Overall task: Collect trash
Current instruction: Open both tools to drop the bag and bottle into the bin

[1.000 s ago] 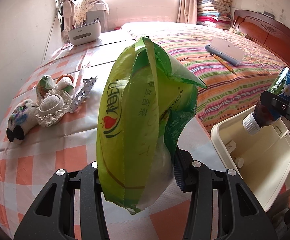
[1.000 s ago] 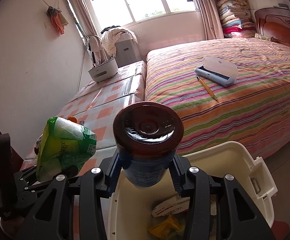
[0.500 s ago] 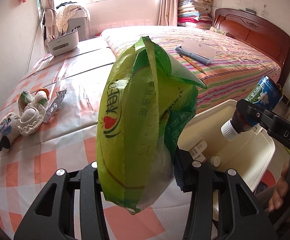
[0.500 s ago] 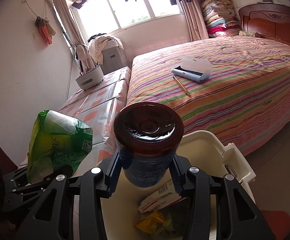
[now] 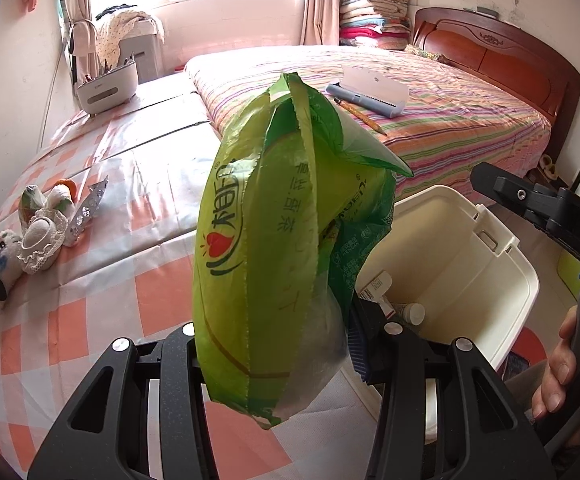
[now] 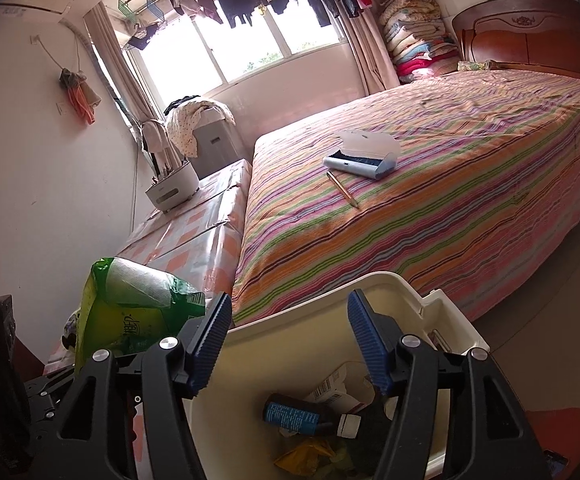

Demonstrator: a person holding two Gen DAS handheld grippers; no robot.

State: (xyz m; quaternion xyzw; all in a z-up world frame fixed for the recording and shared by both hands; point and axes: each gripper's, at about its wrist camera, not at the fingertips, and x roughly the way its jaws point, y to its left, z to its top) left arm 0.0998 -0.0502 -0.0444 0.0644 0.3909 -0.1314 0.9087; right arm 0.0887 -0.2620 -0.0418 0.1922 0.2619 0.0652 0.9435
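Observation:
My left gripper point(image 5: 277, 344) is shut on a crumpled green plastic bag point(image 5: 285, 240), held upright beside the cream bin point(image 5: 486, 264); the same bag point(image 6: 129, 316) shows at the lower left of the right wrist view. Above the bin point(image 6: 394, 284) my right gripper point(image 6: 287, 340) is opening, with nothing between its blue pads. A brown bottle with a blue label point(image 6: 302, 418) lies inside the bin on cartons and yellow wrappers. A person's hand point(image 5: 566, 368) holds the right gripper's handle.
An orange-checked table point(image 5: 101, 280) carries small stuffed toys point(image 5: 21, 240) and a white holder point(image 5: 107, 88). The striped bed point(image 6: 450, 192) bears a grey case point(image 6: 364, 158) and a pencil point(image 6: 342, 190). A wooden headboard point(image 5: 498, 52) stands at the far right.
The right gripper let go of the brown bottle, which now lies in the bin. The left gripper carried the green bag rightward, closer to the bin.

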